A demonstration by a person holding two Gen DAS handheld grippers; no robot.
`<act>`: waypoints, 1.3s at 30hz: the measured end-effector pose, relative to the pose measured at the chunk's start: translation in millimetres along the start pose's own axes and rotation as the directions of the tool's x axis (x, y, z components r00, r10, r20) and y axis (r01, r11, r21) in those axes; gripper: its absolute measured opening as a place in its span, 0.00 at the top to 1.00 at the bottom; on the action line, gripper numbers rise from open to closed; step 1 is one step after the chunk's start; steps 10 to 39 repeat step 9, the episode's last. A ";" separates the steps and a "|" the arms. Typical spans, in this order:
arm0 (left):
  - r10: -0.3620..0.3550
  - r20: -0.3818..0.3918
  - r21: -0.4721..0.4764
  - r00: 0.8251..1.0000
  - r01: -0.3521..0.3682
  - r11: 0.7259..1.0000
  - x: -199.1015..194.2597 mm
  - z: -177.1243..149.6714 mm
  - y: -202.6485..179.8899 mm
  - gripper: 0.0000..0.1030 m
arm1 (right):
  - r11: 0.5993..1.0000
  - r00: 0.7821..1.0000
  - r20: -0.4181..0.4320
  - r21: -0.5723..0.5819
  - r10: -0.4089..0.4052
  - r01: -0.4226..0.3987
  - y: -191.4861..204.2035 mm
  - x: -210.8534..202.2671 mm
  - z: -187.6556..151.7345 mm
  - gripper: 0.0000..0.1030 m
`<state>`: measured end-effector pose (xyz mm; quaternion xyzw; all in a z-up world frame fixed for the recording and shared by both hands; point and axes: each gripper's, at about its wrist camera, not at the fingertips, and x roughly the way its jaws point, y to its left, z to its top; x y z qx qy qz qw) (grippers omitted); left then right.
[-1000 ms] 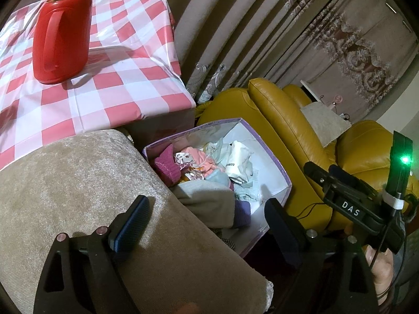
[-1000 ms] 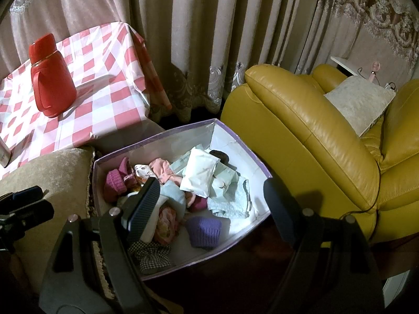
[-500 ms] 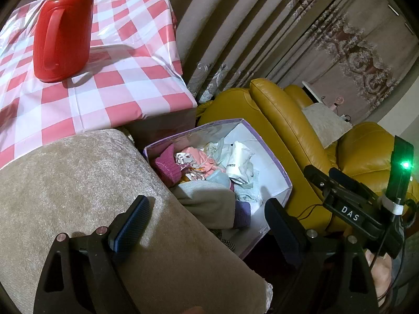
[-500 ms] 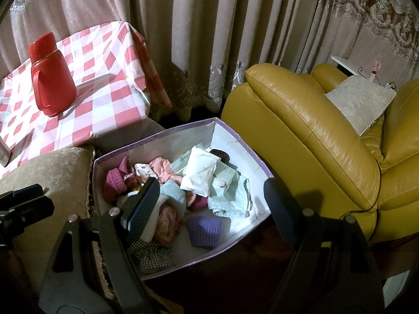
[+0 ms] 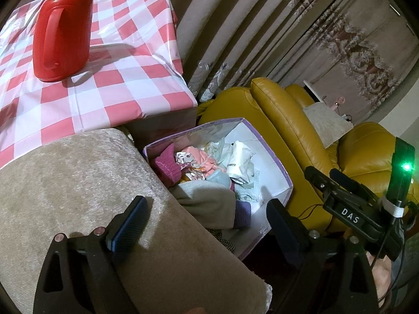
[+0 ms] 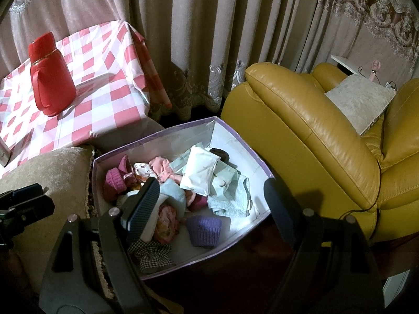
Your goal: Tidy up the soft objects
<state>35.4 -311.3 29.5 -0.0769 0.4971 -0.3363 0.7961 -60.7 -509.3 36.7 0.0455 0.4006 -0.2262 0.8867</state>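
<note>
A white cardboard box with lilac edging (image 6: 243, 141) is seen on the floor between a beige velvet cushion (image 5: 73, 188) and a mustard-yellow leather armchair (image 6: 314, 130). A heap of small soft garments (image 6: 183, 180) is held in it, among them a purple knitted hat (image 6: 204, 231) and a magenta knitted hat (image 6: 114, 183). The right tool (image 6: 207, 204) is held released above the box, nothing between its jaws. The left tool (image 5: 207, 222) is likewise spread wide and empty, above the cushion's edge. A red plastic jug (image 5: 62, 34) is stood on the red-and-white checked desk (image 5: 117, 83).

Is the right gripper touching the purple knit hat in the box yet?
Apart. The right wrist view shows the right gripper open above the purple knit hat, with neither finger reaching it.
</note>
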 end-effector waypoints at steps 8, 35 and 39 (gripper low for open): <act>0.030 -0.005 0.030 1.000 -0.030 0.999 5.1 2.0 -8.4 0.07 | 1.000 1.000 -0.004 0.003 0.002 -0.002 -0.3 1.3 -1.6 0.19; 0.028 -0.006 0.030 1.000 -0.028 0.999 5.4 2.9 -8.7 0.06 | 1.000 1.000 -0.006 0.004 0.002 -0.002 -0.2 1.5 -1.9 0.19; 0.028 -0.006 0.030 1.000 -0.028 0.999 5.4 2.9 -8.7 0.06 | 1.000 1.000 -0.006 0.004 0.002 -0.002 -0.2 1.5 -1.9 0.19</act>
